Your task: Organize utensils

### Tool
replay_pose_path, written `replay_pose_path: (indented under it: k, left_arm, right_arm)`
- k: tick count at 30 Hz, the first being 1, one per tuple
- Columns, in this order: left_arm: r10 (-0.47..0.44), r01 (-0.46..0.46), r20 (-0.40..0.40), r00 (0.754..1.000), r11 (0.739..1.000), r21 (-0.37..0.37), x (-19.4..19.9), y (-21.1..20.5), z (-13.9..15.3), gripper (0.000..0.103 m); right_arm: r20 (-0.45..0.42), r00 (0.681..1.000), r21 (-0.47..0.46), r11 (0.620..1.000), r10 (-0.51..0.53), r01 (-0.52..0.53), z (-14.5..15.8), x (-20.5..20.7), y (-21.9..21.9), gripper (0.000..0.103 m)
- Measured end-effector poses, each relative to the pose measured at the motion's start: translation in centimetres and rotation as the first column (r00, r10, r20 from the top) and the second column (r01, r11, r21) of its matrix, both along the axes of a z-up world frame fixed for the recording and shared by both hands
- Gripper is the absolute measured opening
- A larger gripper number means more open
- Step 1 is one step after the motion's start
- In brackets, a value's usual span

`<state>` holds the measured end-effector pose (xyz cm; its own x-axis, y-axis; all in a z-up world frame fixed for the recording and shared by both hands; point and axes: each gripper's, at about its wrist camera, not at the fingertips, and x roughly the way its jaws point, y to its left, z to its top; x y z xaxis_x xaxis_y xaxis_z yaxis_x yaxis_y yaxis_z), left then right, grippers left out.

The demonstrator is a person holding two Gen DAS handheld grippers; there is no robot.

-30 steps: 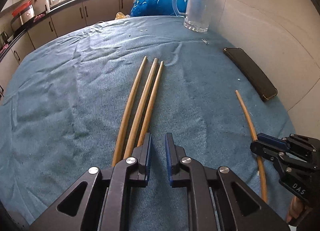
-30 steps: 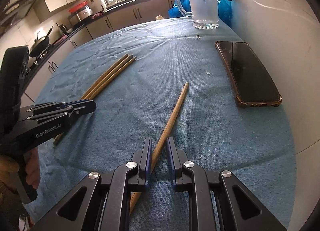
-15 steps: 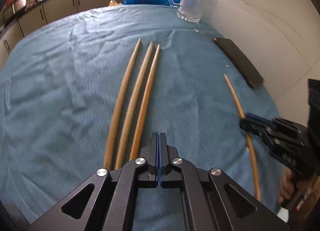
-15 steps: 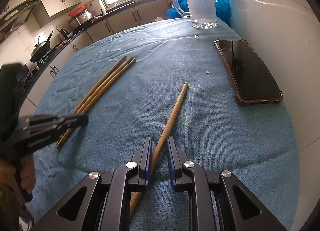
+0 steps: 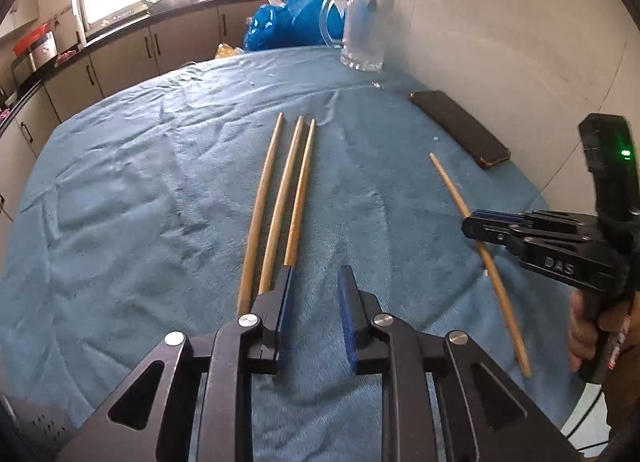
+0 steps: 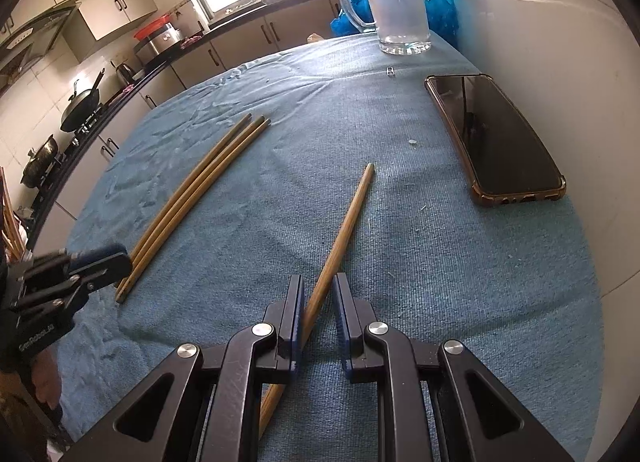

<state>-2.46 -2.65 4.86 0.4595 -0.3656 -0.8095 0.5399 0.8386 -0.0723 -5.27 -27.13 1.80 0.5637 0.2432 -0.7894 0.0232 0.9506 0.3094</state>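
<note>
Your right gripper (image 6: 316, 302) sits low at the bottom centre of its own view with the single chopstick (image 6: 344, 225) running between its jaws; they look closed nearly onto the wood, though you cannot tell for certain that the pads are pressing. Your left gripper (image 5: 314, 294) has just been parting its jaws, and nothing lies between them, only the blue cloth (image 5: 120, 201).

What the next move turns on: the single chopstick's long axis runs from the bottom centre of the right wrist view up and slightly right, while the three chopsticks (image 6: 192, 197) lie as a close, nearly parallel bundle toward the left of that frame, well apart from it. Your right hand is plainly the nearer one to the loose stick. The bundle lies just beside your left gripper's left jaw, its near ends reaching that jaw.

All four are plain, slim, tapered wooden sticks, light brown and matte. A likely step is carrying the single one across to join the three, turned parallel to them.
</note>
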Motion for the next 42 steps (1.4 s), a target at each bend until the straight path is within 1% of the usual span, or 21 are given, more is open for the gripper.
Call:
replay_pose_path:
  k: [6,7,8,9,12,16,19,21,22,24,25,26,27,28,29,30,31,32,34,38,42]
  left_arm:
    - [-0.008,0.006,0.024,1.0,0.996,0.093,1.5,-1.6,-1.1,0.019]
    - [-0.014,0.012,0.021,1.0,0.995,0.103,1.5,-1.6,-1.2,0.013]
    - [-0.023,0.021,0.013,1.0,0.992,0.127,1.3,-1.9,-1.2,0.001]
    - [-0.025,0.03,-0.034,0.999,0.989,0.148,1.7,-2.2,-1.7,0.0]
    - [-0.015,0.018,-0.018,1.0,0.99,0.14,1.3,-2.2,-2.0,0.0]
    - [-0.008,0.012,-0.138,0.99,1.0,0.024,0.8,-0.5,-2.6,0.0]
    - [-0.023,0.024,-0.163,0.986,1.0,0.003,-0.5,0.3,-2.8,0.0]
    - [-0.03,0.027,-0.114,0.993,0.999,-0.026,-1.1,0.8,-2.2,0.0]
    - [-0.018,0.017,-0.072,0.997,1.0,-0.014,-1.2,0.8,-1.7,0.0]
    - [0.018,-0.018,0.02,1.0,0.999,0.026,-0.7,0.9,-1.2,0.02]
    - [0.03,-0.032,0.053,0.998,0.999,0.04,-0.2,0.8,-1.1,0.047]
    - [0.032,-0.035,0.067,0.997,0.998,0.044,0.3,0.6,-1.3,0.057]
    - [0.03,-0.033,0.064,0.998,0.998,0.051,0.8,0.3,-1.6,0.057]
    - [0.024,-0.027,0.037,0.999,0.997,0.076,1.5,-0.2,-2.3,0.057]
    - [0.019,-0.019,0.001,1.0,0.996,0.089,2.2,-0.3,-2.9,0.044]
    - [0.026,-0.029,0.032,0.999,0.994,0.11,2.4,-0.7,-2.9,0.036]
    - [0.02,-0.022,0.021,1.0,0.992,0.123,2.5,-1.1,-3.0,0.002]
    - [0.022,-0.024,0.025,0.999,0.993,0.117,2.5,-1.2,-2.6,0.0]
    - [0.005,-0.002,-0.089,0.996,0.999,0.035,2.1,-1.2,-2.3,0.0]
    - [-0.054,0.054,-0.154,0.987,0.999,-0.002,-1.4,-1.1,-2.6,0.0]
    - [-0.11,0.097,-0.238,0.965,0.993,-0.066,-4.6,0.4,-2.3,0.0]
  right_arm:
    - [-0.001,1.0,-0.003,1.0,0.003,-0.003,0.0,0.1,0.0,0.016]
    - [-0.001,1.0,0.0,1.0,0.004,-0.004,0.0,0.1,0.0,0.016]
    - [-0.002,1.0,0.005,1.0,0.003,-0.003,0.0,0.1,-0.1,0.016]
    - [-0.003,1.0,0.009,1.0,0.002,-0.002,0.0,0.1,-0.1,0.016]
    - [-0.003,1.0,0.006,1.0,0.002,-0.002,0.0,0.2,-0.1,0.016]
    - [-0.003,1.0,0.005,1.0,0.0,0.0,-0.1,0.3,-0.2,0.016]
    - [-0.008,1.0,0.005,1.0,0.002,-0.001,-0.1,0.6,-0.2,0.016]
    - [-0.008,1.0,0.002,1.0,0.003,-0.003,-0.1,0.6,-0.1,0.016]
    - [-0.007,1.0,0.0,1.0,0.003,-0.003,-0.1,0.6,-0.1,0.016]
    - [-0.002,1.0,-0.007,1.0,0.001,-0.001,-0.1,0.5,0.1,0.016]
    - [-0.001,1.0,-0.009,1.0,-0.001,0.001,-0.1,0.4,0.2,0.016]
    - [-0.001,1.0,-0.012,1.0,-0.002,0.002,-0.1,0.4,0.2,0.016]
    - [-0.001,1.0,-0.013,1.0,-0.004,0.004,0.0,0.4,0.3,0.016]
    - [-0.001,1.0,-0.013,1.0,-0.006,0.006,0.0,0.4,0.4,0.016]
    - [-0.002,1.0,-0.012,1.0,-0.008,0.008,0.0,0.3,0.4,0.016]
    - [-0.002,1.0,-0.012,1.0,-0.009,0.009,0.0,0.3,0.4,0.016]
    - [-0.003,1.0,-0.012,1.0,-0.009,0.009,0.0,0.3,0.4,0.016]
    - [-0.003,1.0,-0.012,1.0,-0.009,0.009,0.0,0.3,0.4,0.016]
    - [-0.004,1.0,-0.011,1.0,-0.008,0.008,0.0,0.3,0.4,0.016]
    - [-0.003,1.0,0.002,1.0,-0.006,0.006,-0.1,0.3,0.2,0.016]
    - [-0.001,1.0,0.013,1.0,0.001,-0.001,-0.1,0.2,-0.1,0.016]
